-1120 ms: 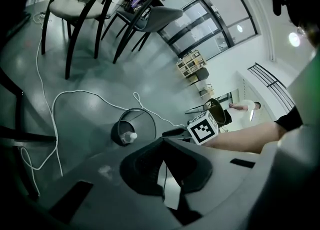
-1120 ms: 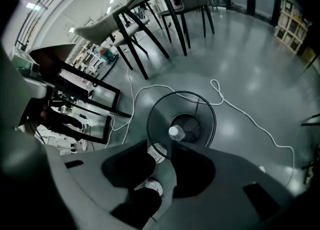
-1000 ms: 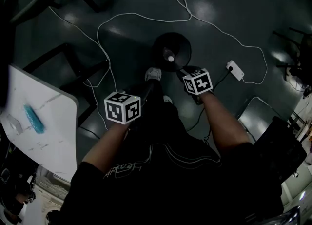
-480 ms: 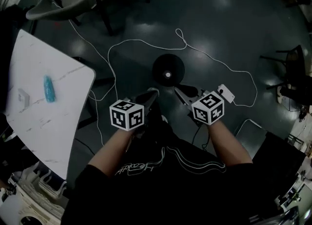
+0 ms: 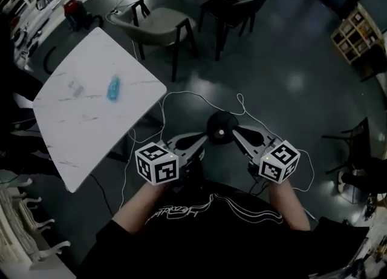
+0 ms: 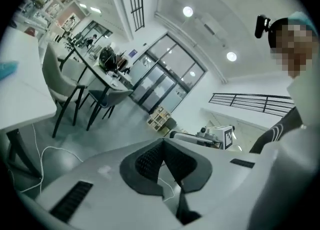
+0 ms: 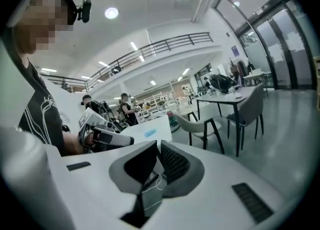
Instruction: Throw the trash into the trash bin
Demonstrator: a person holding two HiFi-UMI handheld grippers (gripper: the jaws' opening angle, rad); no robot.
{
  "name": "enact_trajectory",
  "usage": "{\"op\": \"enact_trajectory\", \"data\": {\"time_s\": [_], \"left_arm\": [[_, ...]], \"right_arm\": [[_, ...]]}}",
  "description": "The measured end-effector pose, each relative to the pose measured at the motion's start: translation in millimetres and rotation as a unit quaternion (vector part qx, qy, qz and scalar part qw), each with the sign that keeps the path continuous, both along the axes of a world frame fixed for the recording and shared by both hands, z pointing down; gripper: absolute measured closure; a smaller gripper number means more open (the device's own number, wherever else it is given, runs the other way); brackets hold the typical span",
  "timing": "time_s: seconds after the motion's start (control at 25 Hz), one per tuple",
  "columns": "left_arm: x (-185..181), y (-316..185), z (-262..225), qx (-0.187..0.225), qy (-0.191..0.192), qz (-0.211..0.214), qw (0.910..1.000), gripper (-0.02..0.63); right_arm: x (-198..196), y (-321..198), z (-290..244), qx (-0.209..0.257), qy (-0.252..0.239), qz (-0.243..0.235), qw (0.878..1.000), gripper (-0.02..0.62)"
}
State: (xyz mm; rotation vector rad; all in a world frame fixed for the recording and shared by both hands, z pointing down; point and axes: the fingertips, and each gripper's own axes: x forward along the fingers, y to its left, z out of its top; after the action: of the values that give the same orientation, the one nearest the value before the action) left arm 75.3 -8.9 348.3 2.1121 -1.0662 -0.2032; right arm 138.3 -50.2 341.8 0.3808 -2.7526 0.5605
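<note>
A slim blue piece of trash (image 5: 113, 88) lies flat on a white marble-patterned table (image 5: 91, 132), with a small clear scrap (image 5: 75, 86) just beside it. Both look light and small. The blue one may be a soft packet or a little bottle (it is too small to tell), so it will likely shift or crumple under a hard pinch. A grip across its narrow middle, with a jaw on either side of the short width, seems the safest hold. The clear scrap looks thin and could slip from the pads.

From the left gripper (image 5: 201, 138), the trash lies off to the left and farther ahead, up on the tabletop and well apart from the tips. It is farther again from the right gripper (image 5: 237, 131). Both grippers are held out in front of the person, each with its jaws drawn together and nothing between them.

Between the two sets of tips, and below them on the dark floor, sits the black round trash bin (image 5: 222, 128) — a small pale item shows inside it. A white cable (image 5: 181, 94) loops across the floor by the bin, and a grey chair (image 5: 158, 26) stands beyond the table
</note>
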Motion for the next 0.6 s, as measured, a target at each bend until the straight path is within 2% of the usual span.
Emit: {"op": "enact_trajectory", "data": {"time_s": [0.12, 0.24, 0.32, 0.6], "left_arm": [[-13, 26, -51, 0.049, -0.010, -0.031, 0.9983, 0.601], [-34, 52, -82, 0.078, -0.032, -0.074, 0.9937, 0.601], [-47, 68, -89, 0.083, -0.043, -0.099, 0.9906, 0.601], [-102, 113, -102, 0.100, -0.060, -0.184, 0.9759, 0.601]], "right_arm": [[-20, 20, -43, 0.029, -0.031, -0.034, 0.999, 0.546], [-48, 35, -75, 0.045, -0.071, -0.070, 0.994, 0.545], [-66, 46, -86, 0.051, -0.088, -0.087, 0.991, 0.545], [-127, 88, -101, 0.052, -0.102, -0.159, 0.981, 0.545]]}}
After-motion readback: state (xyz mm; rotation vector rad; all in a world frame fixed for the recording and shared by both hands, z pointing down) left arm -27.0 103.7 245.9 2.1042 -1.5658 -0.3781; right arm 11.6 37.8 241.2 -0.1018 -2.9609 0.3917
